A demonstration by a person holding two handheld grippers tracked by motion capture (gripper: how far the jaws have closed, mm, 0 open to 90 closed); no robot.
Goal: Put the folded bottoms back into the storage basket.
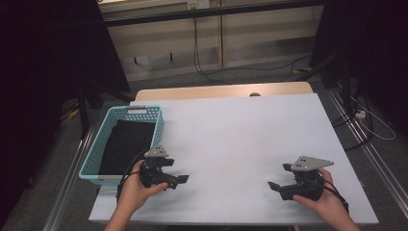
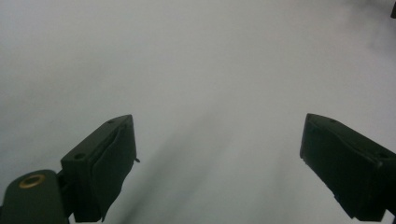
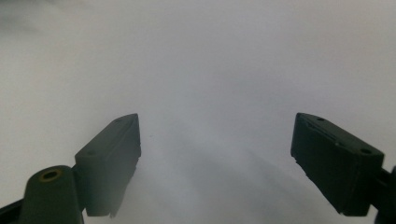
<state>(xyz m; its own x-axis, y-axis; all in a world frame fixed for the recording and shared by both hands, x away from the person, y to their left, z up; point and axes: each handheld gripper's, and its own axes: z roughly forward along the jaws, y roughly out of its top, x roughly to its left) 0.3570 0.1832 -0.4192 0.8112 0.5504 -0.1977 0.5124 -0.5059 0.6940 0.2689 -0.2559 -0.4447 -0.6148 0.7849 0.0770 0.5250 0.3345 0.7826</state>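
Note:
A light blue basket stands at the table's left edge with a black cloth lying in it. My left gripper rests near the front left of the white table top, just right of the basket, pointing right toward the middle. In the left gripper view my left gripper is open over bare white surface. My right gripper sits at the front right, pointing left. My right gripper, seen in the right gripper view, is open too, with nothing between the jaws.
A strip of wooden tabletop shows beyond the white sheet at the far edge. Cables run over the floor behind the table, and metal rails lie along the right side.

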